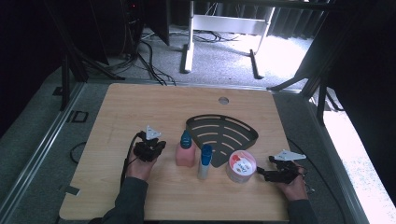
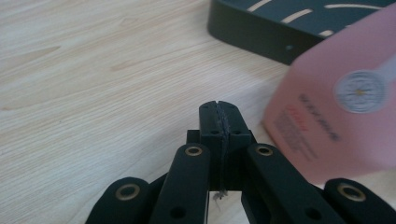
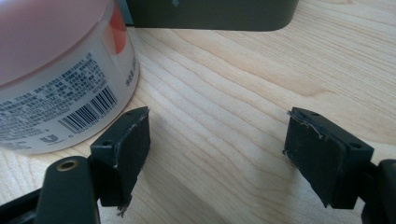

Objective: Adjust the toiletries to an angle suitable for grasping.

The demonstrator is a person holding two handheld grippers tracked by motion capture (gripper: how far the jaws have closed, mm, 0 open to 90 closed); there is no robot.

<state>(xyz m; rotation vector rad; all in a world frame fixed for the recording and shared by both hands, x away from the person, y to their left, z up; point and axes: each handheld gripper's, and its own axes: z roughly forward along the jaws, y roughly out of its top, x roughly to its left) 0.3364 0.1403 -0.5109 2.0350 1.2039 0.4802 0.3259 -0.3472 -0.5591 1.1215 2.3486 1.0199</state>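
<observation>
Left hand: your left hand [image 1: 138,167] comes in from the bottom edge, sleeve angled up toward the middle of the table [image 1: 140,107], palm under the left gripper [image 1: 150,148].
Left gripper: it points away from you and a little toward the pink bottle [image 1: 185,153]; in the left gripper view its jaws are clenched, pad against pad, with nothing between them [image 2: 218,122].
Pink bottle: it stands upright on the table just right of your left gripper, apart from it; in the left gripper view its pink label [image 2: 336,105] sits close on the right of the closed tips, not touching them.
Right hand: your right hand [image 1: 294,185] lies low at the table's right front corner, wrist turned so that the right gripper [image 1: 273,174] points leftward at the tub [image 1: 241,165].
Right gripper: released; in the right gripper view its two pads [image 3: 128,149] stand wide apart over bare wood, gripping nothing.
Tub: the round tub with the red-and-white lid sits just left of your right gripper; in the right gripper view its barcoded wall [image 3: 65,100] is just beside the left pad, and whether they touch cannot be told.
Tube: a blue-capped tube [image 1: 204,161] stands upright between bottle and tub.
Tray: the dark slotted tray [image 1: 222,133] lies behind all three, near them.
</observation>
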